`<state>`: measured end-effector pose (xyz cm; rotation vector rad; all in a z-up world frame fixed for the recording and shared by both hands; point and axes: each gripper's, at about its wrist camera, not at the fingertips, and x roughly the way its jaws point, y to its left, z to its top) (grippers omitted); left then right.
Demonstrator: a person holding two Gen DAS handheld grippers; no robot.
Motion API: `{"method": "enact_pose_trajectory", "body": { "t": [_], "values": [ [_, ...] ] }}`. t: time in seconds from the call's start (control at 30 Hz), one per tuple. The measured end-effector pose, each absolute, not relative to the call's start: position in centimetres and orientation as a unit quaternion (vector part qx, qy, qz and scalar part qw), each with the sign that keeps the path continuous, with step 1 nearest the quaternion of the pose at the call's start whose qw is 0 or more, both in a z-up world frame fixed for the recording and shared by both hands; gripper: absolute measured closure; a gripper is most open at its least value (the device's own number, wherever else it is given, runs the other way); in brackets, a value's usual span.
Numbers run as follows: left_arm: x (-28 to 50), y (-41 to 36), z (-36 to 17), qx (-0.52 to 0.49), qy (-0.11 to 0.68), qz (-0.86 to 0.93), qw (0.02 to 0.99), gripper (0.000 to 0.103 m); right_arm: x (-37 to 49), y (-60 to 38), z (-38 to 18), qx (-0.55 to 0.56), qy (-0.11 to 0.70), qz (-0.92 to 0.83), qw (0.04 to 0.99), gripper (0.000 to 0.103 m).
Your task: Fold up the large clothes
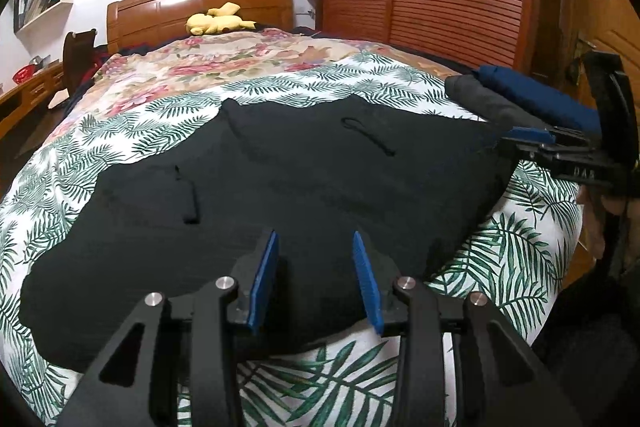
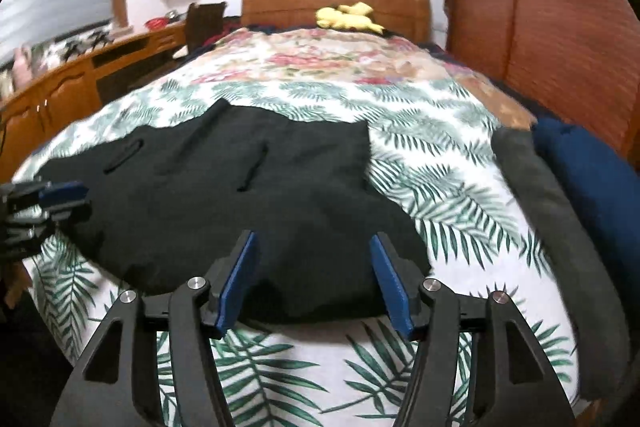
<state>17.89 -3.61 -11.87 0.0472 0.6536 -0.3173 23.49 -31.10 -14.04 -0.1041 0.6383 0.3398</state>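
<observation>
Centrally, black garment [image 1: 280,187] lies spread flat on palm-print bed cover [image 1: 500,259]. Left hand-held gripper [image 1: 316,279] and right hand-held gripper [image 2: 314,281] hover at near hem, jaws apart, holding nothing. Fabric likely soft, limp, light; pinch hem corners, lift evenly.
</observation>
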Motion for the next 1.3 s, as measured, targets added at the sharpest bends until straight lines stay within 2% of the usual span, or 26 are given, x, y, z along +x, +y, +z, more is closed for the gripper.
{"method": "enact_pose_trajectory", "body": {
  "t": [0.27,0.63,1.03,1.2,1.27,1.3],
  "values": [
    [17.9,-4.6,-12.4,0.032,0.327,-0.162,0.930,0.066,24.7,-33.3,-15.1,-0.034,0.330,0.126,0.935,0.031],
    [18.2,-4.7,-12.9,0.031,0.336,-0.161,0.927,0.066,26.9,-35.0,-17.3,0.067,0.387,0.140,0.909,0.027],
    [18.3,-4.6,-13.0,0.033,0.340,-0.163,0.926,0.065,27.8,-34.4,-18.6,0.119,0.423,0.165,0.883,0.027],
    [18.4,-4.6,-13.2,0.034,0.344,-0.163,0.924,0.065,27.4,-33.7,-18.0,0.106,0.414,0.180,0.886,0.049],
    [18.5,-4.6,-13.3,0.034,0.346,-0.163,0.923,0.065,27.1,-33.7,-17.5,0.103,0.401,0.189,0.891,0.071],
    [18.5,-4.6,-13.3,0.033,0.346,-0.163,0.923,0.065,27.1,-33.6,-17.3,0.103,0.396,0.193,0.892,0.073]
  ]
}}
